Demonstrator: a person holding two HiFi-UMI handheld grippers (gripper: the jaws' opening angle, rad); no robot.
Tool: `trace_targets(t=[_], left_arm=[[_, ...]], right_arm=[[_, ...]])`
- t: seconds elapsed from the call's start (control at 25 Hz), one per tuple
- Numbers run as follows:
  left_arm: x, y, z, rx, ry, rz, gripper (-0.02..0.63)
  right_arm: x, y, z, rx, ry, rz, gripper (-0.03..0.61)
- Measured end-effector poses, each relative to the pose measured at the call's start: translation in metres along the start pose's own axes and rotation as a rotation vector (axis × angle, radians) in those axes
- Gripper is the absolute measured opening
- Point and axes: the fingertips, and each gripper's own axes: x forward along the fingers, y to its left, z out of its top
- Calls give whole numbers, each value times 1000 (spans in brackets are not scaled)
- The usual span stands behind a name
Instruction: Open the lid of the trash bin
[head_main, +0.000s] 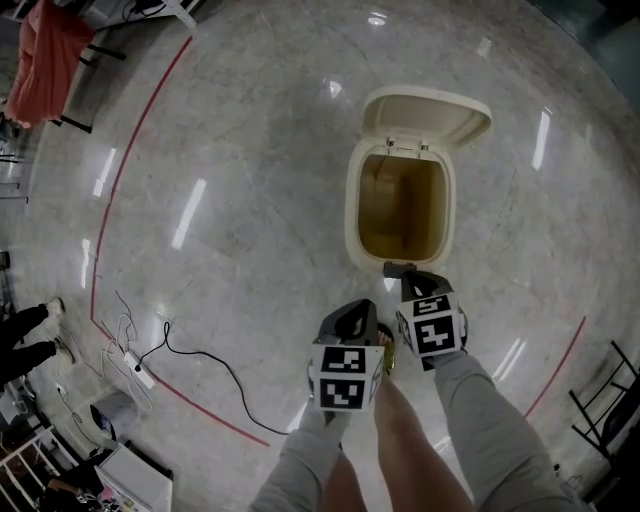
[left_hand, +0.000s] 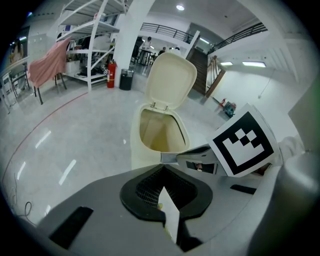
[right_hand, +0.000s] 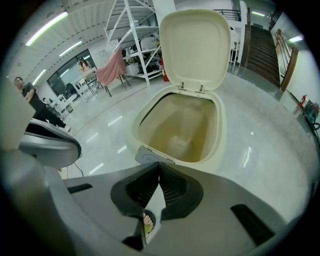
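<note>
A cream trash bin (head_main: 352, 205) stands on the grey floor with its lid (head_main: 428, 112) raised upright at the back, and the inside shows bare. My right gripper (head_main: 399, 270) is shut with nothing in it, its tips just at the bin's near rim. In the right gripper view those tips (right_hand: 159, 164) sit right behind a grey tab (right_hand: 150, 157) on the front rim, with the lid (right_hand: 196, 44) beyond. My left gripper (head_main: 364, 305) is shut and holds nothing, a little short of the bin (left_hand: 134, 142); its tips (left_hand: 161, 165) point at the bin and its lid (left_hand: 171, 80).
A red line (head_main: 130, 150) curves over the floor to the left. A black cable (head_main: 215, 362) and a power strip (head_main: 135, 368) lie at lower left. An orange cloth (head_main: 48, 55) hangs on a rack at the far left. A person's shoes (head_main: 55, 328) show at the left edge.
</note>
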Motion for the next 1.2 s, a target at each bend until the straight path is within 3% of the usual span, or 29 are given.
trace_targets(t=[0.6,1.2], left_arm=[[-18,0,6,8,-14,11,3],[-46,-25,6,8,-30,-12,3]], right_arm=[[-4,-3,2,40,84,-26,-5],[-75,21,-3,65,-49,0,-5]])
